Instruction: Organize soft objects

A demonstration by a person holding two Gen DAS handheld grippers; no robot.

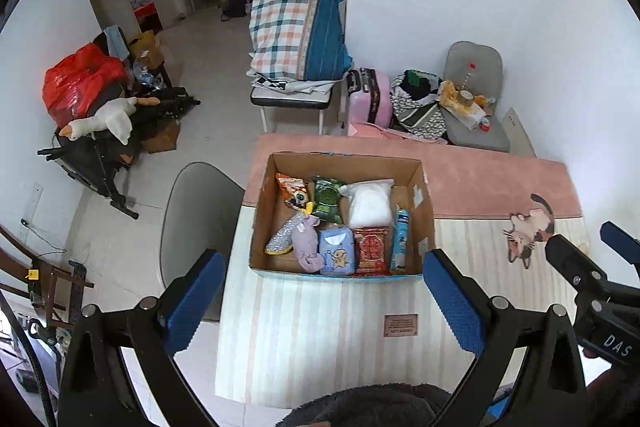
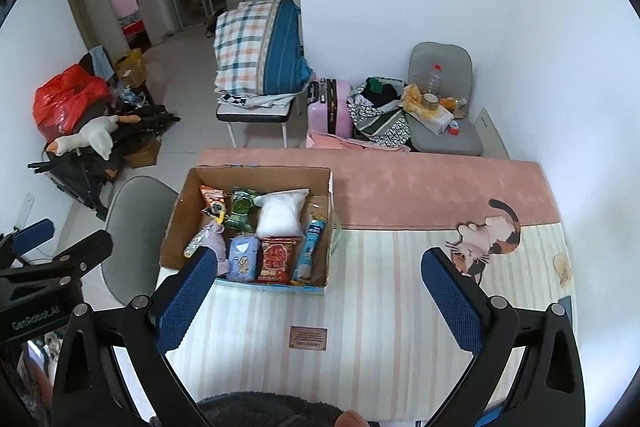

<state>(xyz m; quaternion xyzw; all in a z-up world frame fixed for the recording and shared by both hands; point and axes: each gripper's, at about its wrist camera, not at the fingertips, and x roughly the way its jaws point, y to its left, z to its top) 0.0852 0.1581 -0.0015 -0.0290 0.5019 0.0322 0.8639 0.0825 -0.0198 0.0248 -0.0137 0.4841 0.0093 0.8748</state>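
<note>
An open cardboard box [image 1: 425, 199] stands on the striped table mat [image 1: 320, 331]; it also shows in the right wrist view [image 2: 176, 223]. It holds several soft packs: a white bag [image 1: 369, 203], a green pack [image 1: 328, 199], an orange snack bag [image 1: 293, 189], a lilac cloth [image 1: 307, 247], a blue tissue pack [image 1: 338, 251], a red pack [image 1: 371, 249] and a blue tube pack [image 1: 400, 239]. My left gripper [image 1: 324, 291] is open and empty, held above the mat in front of the box. My right gripper [image 2: 320, 291] is open and empty, to the right of the box.
A grey chair [image 1: 196, 223] stands left of the table. A cat picture [image 2: 486, 239] is on the mat at the right. Beyond the table are a pink suitcase [image 1: 370, 99], a cluttered grey chair [image 1: 476, 107] and a bench with folded bedding [image 1: 296, 35]. White walls close the right side.
</note>
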